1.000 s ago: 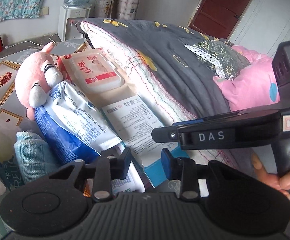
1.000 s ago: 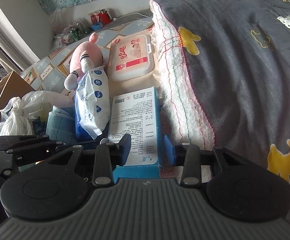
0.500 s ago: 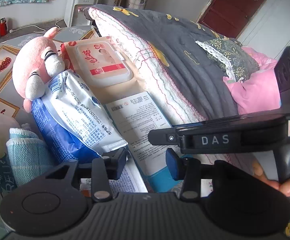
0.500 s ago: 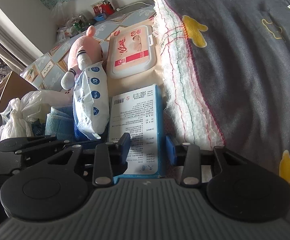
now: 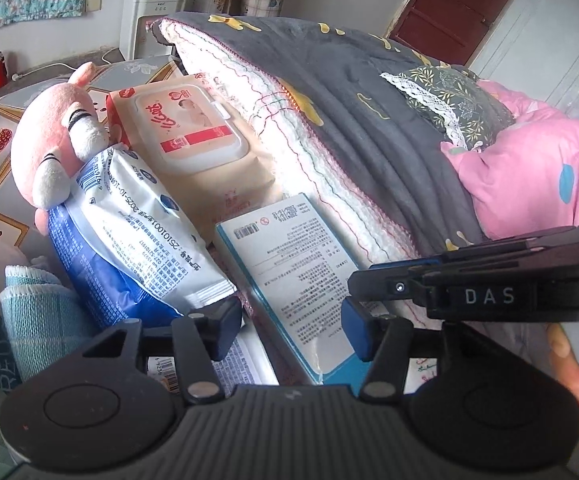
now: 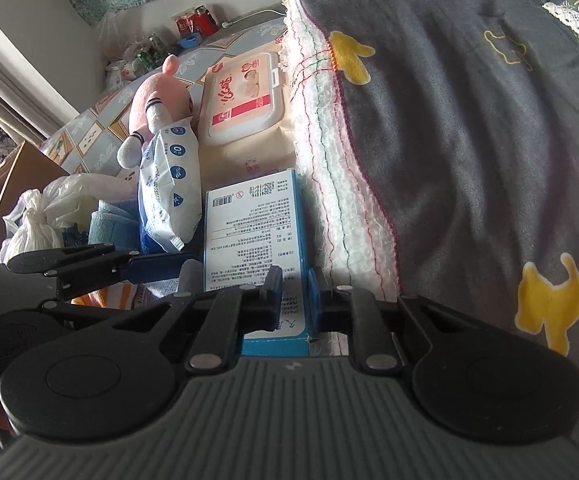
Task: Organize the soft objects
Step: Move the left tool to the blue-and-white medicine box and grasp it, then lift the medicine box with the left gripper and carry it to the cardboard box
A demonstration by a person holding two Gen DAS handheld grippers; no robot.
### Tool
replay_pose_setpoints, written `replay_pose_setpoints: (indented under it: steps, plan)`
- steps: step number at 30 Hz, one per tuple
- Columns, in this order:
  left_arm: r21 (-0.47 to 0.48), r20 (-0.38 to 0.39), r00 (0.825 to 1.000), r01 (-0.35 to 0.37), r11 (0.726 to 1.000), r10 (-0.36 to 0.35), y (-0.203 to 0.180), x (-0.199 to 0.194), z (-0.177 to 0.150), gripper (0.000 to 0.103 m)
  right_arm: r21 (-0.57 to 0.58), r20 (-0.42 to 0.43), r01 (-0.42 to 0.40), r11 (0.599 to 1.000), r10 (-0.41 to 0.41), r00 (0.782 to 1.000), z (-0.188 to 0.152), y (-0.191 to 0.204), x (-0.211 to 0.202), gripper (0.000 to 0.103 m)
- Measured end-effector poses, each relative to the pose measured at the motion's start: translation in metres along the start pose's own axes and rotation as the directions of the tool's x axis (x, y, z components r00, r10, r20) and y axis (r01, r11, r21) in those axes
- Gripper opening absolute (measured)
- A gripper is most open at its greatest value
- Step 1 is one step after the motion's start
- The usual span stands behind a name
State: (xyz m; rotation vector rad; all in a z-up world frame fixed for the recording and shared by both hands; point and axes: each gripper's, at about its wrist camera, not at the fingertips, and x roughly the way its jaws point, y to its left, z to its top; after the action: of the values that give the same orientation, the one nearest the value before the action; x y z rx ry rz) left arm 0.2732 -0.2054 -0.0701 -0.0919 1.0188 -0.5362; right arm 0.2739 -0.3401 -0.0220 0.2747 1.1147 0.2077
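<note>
A blue-and-white tissue box (image 5: 289, 256) lies on the bed beside a folded grey quilt (image 5: 361, 128). My left gripper (image 5: 291, 326) is open, its jaws either side of the box's near end. My right gripper (image 6: 294, 294) is narrowed around the near right corner of the same box (image 6: 253, 232); the jaws look nearly closed on it. A pink plush toy (image 5: 55, 136), a blue-white wipes pack (image 5: 141, 232), a pink wet-wipes pack (image 5: 189, 128) and a rolled blue towel (image 5: 37, 320) lie to the left.
A pink pillow (image 5: 529, 176) rests on the quilt at right. White plastic bags (image 6: 45, 208) and a cardboard box (image 6: 13, 184) sit at the left edge. A water dispenser (image 5: 149, 20) stands by the far wall.
My left gripper's jaws have opened wider over the box. My right gripper's jaws have closed in from open onto the box's near corner.
</note>
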Motion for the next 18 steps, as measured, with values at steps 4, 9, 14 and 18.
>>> replay_pose_setpoints:
  steps: [4,9,14,18]
  plan:
    - [-0.025,-0.004,1.0,0.014,1.0,-0.014,0.005,0.005,0.002,0.055,0.067,-0.001,-0.068,0.995,0.068,0.998,0.003,-0.011,0.005,0.016]
    - [-0.024,0.0,1.0,0.013,1.0,-0.013,0.005,0.008,0.001,0.054,0.131,-0.006,-0.121,0.984,0.123,0.992,0.008,-0.021,0.017,0.025]
    - [-0.027,0.007,1.0,0.005,1.0,-0.005,0.003,0.003,0.001,0.053,0.102,0.01,-0.107,0.989,0.106,0.994,0.006,-0.011,0.011,0.025]
    - [-0.038,0.026,1.0,0.009,0.999,-0.008,0.002,-0.009,-0.001,0.053,0.067,0.04,-0.094,0.993,0.092,0.995,0.004,0.0,-0.002,0.024]
